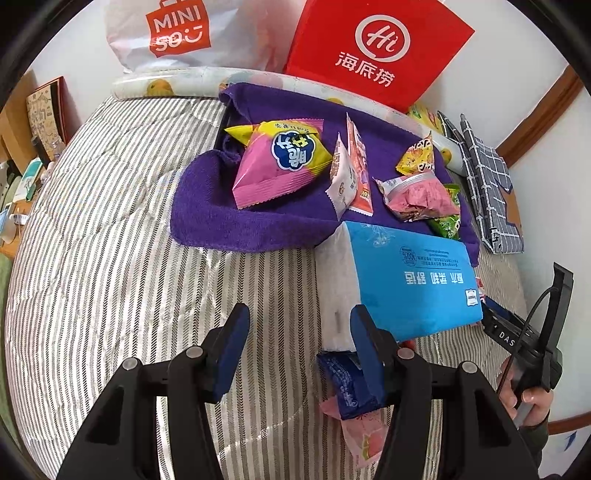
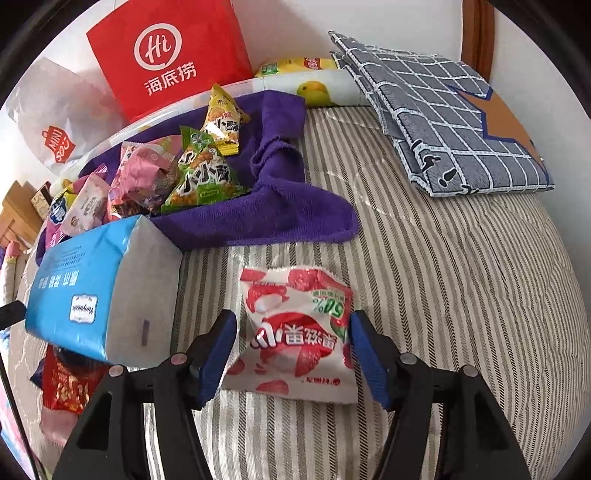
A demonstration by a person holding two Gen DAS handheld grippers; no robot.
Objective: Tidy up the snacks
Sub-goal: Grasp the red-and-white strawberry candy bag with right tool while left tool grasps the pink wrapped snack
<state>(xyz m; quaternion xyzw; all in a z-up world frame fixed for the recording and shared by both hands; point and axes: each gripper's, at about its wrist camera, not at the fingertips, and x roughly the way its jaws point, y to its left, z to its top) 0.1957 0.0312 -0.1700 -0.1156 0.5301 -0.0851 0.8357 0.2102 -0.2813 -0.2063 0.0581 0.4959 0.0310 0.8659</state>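
Several snack packets lie on a purple towel (image 1: 229, 221): a pink and yellow packet (image 1: 277, 162), a white and orange packet (image 1: 351, 177), a yellow packet (image 1: 417, 155), a crumpled pink packet (image 1: 421, 195). My left gripper (image 1: 299, 332) is open and empty over the striped bedding. A dark blue packet (image 1: 347, 384) and a pink packet (image 1: 365, 439) lie by its right finger. My right gripper (image 2: 293, 332) is open, its fingers on either side of a white and red lychee snack packet (image 2: 295, 332) lying on the bedding. The green packet (image 2: 203, 181) and the towel (image 2: 295, 210) show in the right wrist view.
A blue tissue pack (image 1: 406, 280) (image 2: 96, 291) lies between the towel and the grippers. A red Haidilao bag (image 1: 376, 48) and a white Miniso bag (image 1: 177, 33) stand at the wall. A folded checked cloth (image 2: 454, 118) lies at the right. A red snack packet (image 2: 66, 384) lies under the tissue pack.
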